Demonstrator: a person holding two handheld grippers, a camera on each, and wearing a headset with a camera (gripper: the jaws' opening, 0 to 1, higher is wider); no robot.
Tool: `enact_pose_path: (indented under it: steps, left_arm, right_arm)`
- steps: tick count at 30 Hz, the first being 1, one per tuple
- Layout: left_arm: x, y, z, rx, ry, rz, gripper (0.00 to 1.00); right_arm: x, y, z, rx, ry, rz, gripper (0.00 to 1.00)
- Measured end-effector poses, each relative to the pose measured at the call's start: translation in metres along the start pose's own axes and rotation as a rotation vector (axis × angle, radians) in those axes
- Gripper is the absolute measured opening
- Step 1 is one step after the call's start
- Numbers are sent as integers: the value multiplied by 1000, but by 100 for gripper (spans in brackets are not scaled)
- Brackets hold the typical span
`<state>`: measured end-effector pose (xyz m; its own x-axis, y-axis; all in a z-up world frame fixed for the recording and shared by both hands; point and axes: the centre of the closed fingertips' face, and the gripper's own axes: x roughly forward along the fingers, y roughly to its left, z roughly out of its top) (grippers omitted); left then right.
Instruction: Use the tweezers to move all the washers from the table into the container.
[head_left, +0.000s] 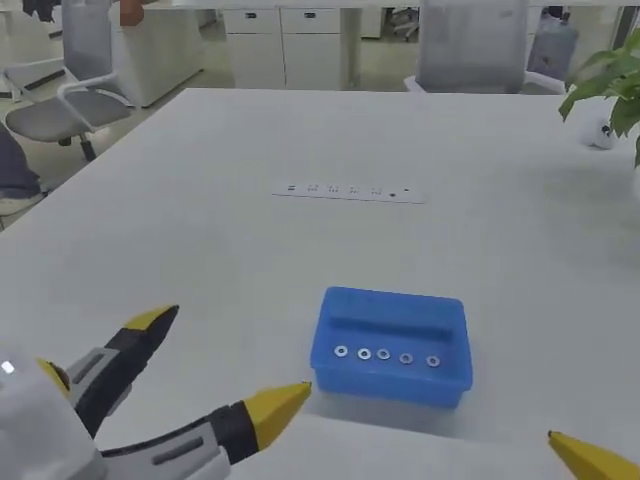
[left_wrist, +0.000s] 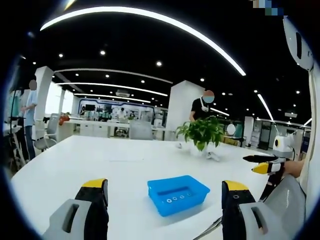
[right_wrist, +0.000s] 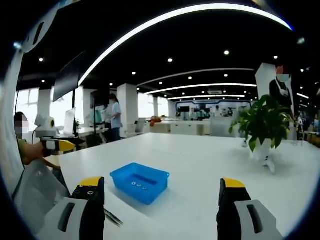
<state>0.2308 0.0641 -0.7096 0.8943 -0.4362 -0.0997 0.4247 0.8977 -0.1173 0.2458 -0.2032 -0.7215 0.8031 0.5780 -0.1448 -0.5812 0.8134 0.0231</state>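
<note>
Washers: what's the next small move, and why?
Probably pull back and stop: the five washers I can see lie in the blue container, the left gripper and right gripper are open, holding nothing, and the tweezers lie on the table.

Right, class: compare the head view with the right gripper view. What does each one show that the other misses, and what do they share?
Head view: a socket strip set in the table, and a top-down look that lets you count five washers in a row. Right gripper view: tweezers lying on the table low in the picture, standing people and ceiling lights. Both: the white table, the blue container with the washers inside it, and green plant leaves.
</note>
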Motion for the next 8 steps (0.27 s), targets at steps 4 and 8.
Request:
enact_pose_path:
  steps: [4, 8]
  left_arm:
    - [0, -1, -1, 2, 9, -9, 96]
    - [-1, 0, -1, -8, 5, -6, 95]
  right_arm:
    - [0, 0, -1, -4, 5, -3, 93]
    - [0, 0, -3, -10, 16, -4, 93]
